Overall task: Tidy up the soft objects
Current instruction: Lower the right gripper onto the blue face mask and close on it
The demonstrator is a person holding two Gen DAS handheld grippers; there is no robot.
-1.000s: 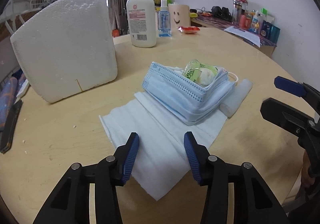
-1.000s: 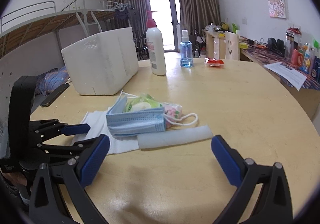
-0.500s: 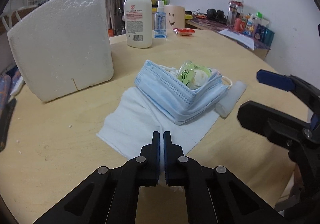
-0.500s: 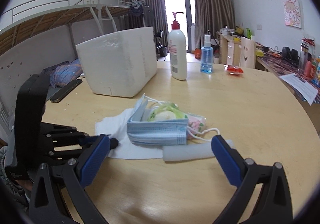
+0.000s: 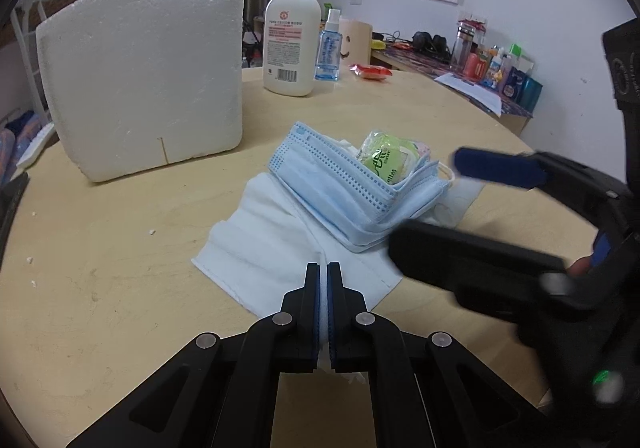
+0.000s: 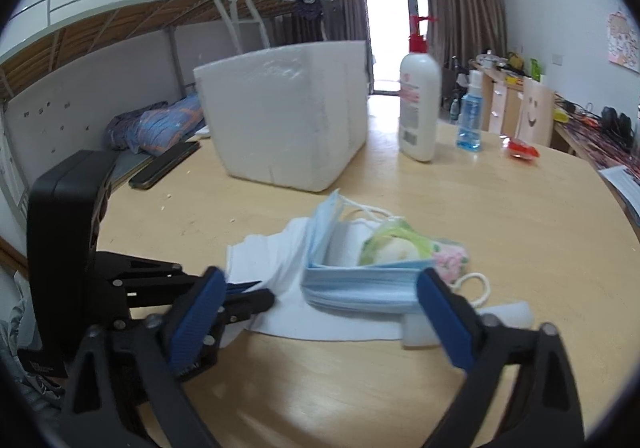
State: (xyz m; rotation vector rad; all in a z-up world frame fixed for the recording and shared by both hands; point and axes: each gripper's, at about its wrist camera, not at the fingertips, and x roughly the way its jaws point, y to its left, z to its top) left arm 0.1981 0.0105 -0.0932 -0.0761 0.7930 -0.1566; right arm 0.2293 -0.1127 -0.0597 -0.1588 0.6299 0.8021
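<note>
My left claw [image 5: 323, 272] is pressed together on the near corner of the white cloth [image 5: 280, 248], and the fabric shows between its blue pads. The cloth lies flat on the round wooden surface [image 5: 120, 268], spreading away from that claw. Just beyond the pinch, a stack of blue face masks [image 5: 344, 188] sits on the cloth's far half, with a green-wrapped packet [image 5: 384, 160] resting on top of the stack.

My right claw [image 6: 320, 312] hangs spread in front of the masks, its jaws closing. The mask stack [image 6: 360, 288] lies ahead between them, but the pads do not touch it. A white foam roll [image 6: 508, 316] lies on the surface beside the right finger of this claw, partly behind it. To that claw's left I see my left claw [image 6: 248, 294] gripping the cloth [image 6: 272, 260].

Farther ahead of both claws stand a white foam box [image 5: 148, 68], a lotion pump bottle [image 5: 292, 40] and a small blue spray bottle [image 5: 329, 52].
</note>
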